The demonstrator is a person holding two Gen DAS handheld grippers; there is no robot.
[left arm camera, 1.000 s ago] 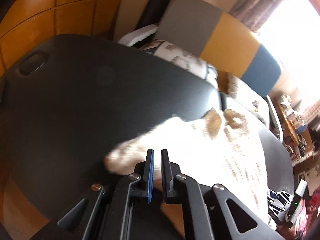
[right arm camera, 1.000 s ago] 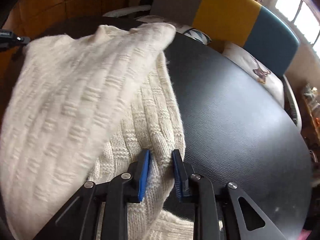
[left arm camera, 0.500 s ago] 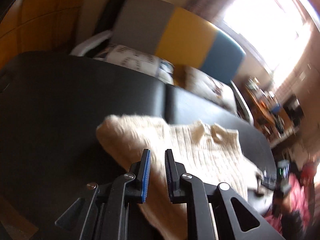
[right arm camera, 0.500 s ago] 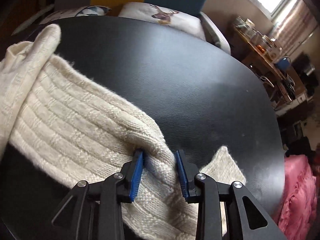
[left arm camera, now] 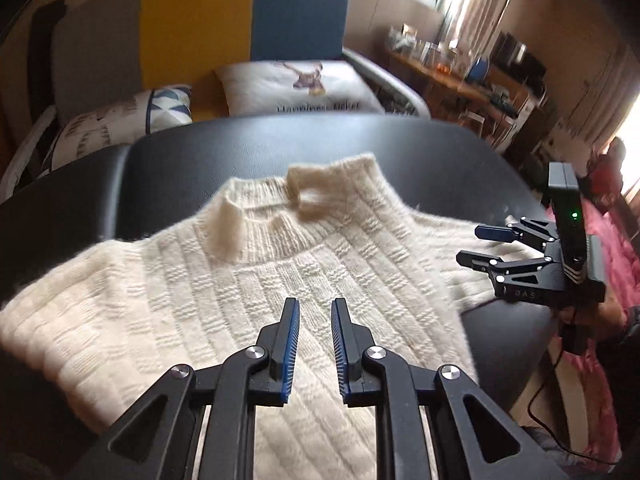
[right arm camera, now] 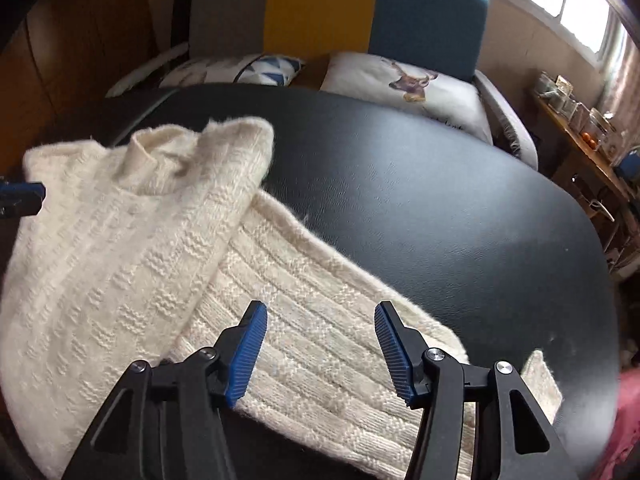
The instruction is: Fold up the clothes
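Now cream knit sweater (left arm camera: 248, 288) folded on black table (right arm camera: 440, 200); both claws opening, gripping nothing.

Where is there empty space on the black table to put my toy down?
The table is bare between the sweater and the deer pillow, out to its right edge. The left side is crowded with sweater, and the sleeve lies under the right claw.

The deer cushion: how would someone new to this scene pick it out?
Find the black padded table bearing the cream sweater. Behind its far edge, two cushions lean against a grey, yellow and blue backrest. The deer cushion is the white right-hand one; its neighbour has blue triangles.
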